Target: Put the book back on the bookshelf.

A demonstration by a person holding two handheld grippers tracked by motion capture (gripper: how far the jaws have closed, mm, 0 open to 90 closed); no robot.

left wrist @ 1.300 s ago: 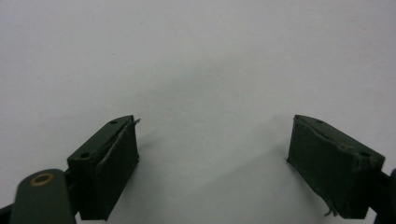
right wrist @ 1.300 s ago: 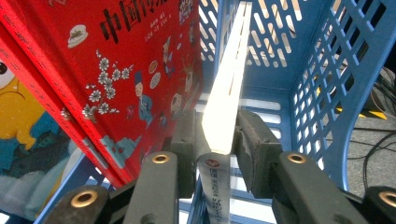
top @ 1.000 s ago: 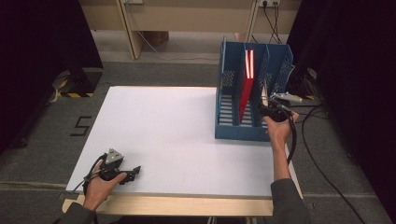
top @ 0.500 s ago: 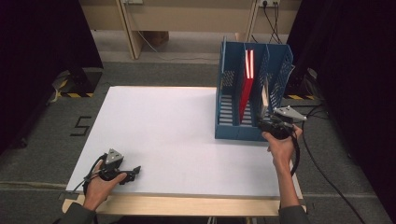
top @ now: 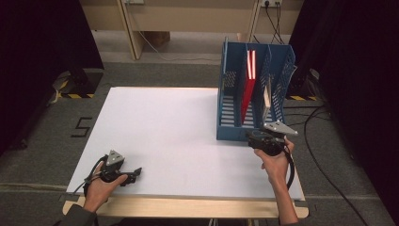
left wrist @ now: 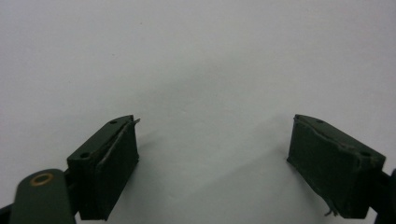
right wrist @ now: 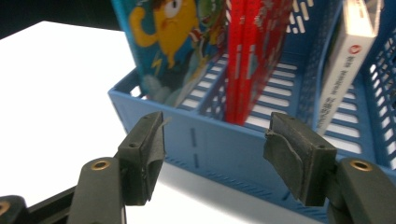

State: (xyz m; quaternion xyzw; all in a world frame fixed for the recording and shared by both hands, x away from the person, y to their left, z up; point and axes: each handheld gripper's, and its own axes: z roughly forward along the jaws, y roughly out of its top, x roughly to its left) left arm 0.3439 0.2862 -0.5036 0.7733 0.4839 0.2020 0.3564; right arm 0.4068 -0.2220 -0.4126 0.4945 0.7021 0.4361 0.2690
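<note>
The right tongs (top: 251,137) hover just before the front wall of the blue file rack (top: 230,129), their jaws wide, just opened further, with nothing between them. In the rack on the white counter (top: 164,127), a cartoon-covered book (right wrist: 177,42), a red book (top: 248,89) and a white book (right wrist: 348,60) stand in separate compartments. The left tongs (top: 136,172) rest wide and empty near the counter's front left corner.

blue file rack (top: 235,129) blocks the table's (top: 164,122) far right.

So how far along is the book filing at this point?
Three books already stand in the blue file rack: a cartoon-cover book, a red book and a white book. The right tool, jaws just opened and empty, sits at the rack's front. The left tool rests open on the white table. Little looks left.
</note>
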